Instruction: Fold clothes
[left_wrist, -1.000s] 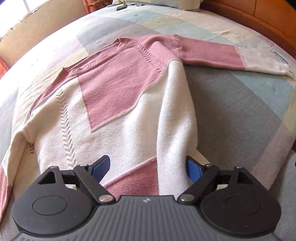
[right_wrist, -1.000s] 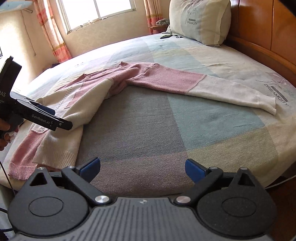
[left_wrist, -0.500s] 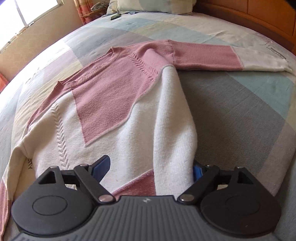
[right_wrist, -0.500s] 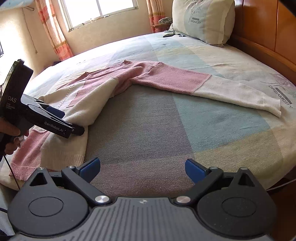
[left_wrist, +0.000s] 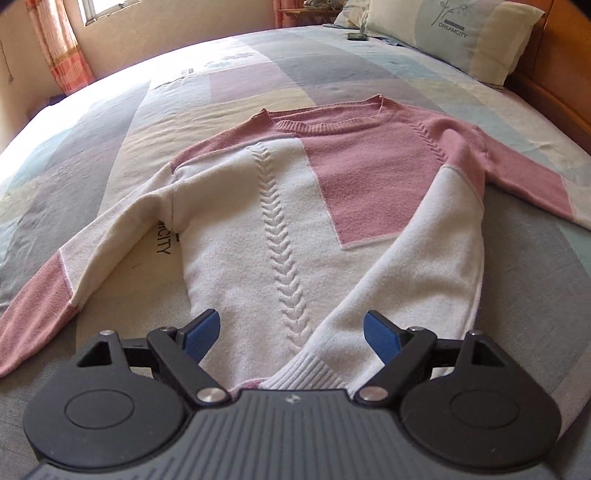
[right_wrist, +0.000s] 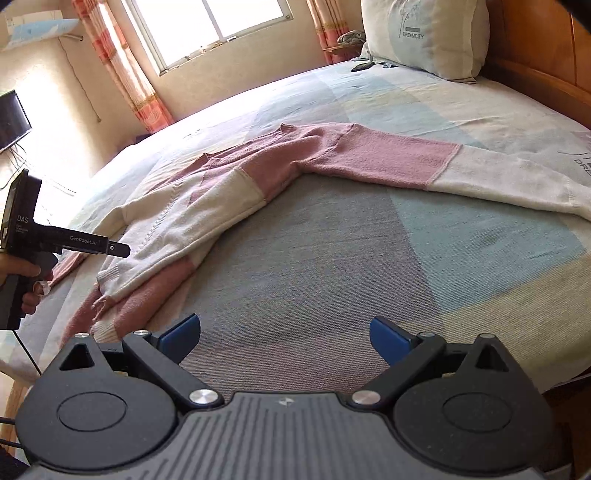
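Note:
A pink and white knitted sweater (left_wrist: 280, 206) lies on the bed, collar far, hem near. Its right side is folded in over the body, and the ribbed hem of that flap (left_wrist: 314, 373) lies just ahead of my left gripper (left_wrist: 291, 336). That gripper hovers open over the hem, with cloth below its blue pads but not pinched. One sleeve (left_wrist: 40, 295) trails off to the left. In the right wrist view the sweater (right_wrist: 207, 206) stretches its other sleeve (right_wrist: 406, 162) to the right. My right gripper (right_wrist: 284, 338) is open over bare bedspread. A hand holds the left gripper (right_wrist: 120, 250) at the sweater's near corner.
The patchwork bedspread (right_wrist: 332, 258) covers a bed whose edge curves down at the near right. A pillow (right_wrist: 424, 37) leans on the wooden headboard (right_wrist: 535, 55), with a small dark object (left_wrist: 357, 36) beside it. Window and curtains (right_wrist: 122, 74) stand behind; a screen (right_wrist: 11, 118) hangs at left.
The left gripper has shifted left along the hem and rolled, so the sweater now looks square and its left sleeve shows. The right gripper has tipped up a little.

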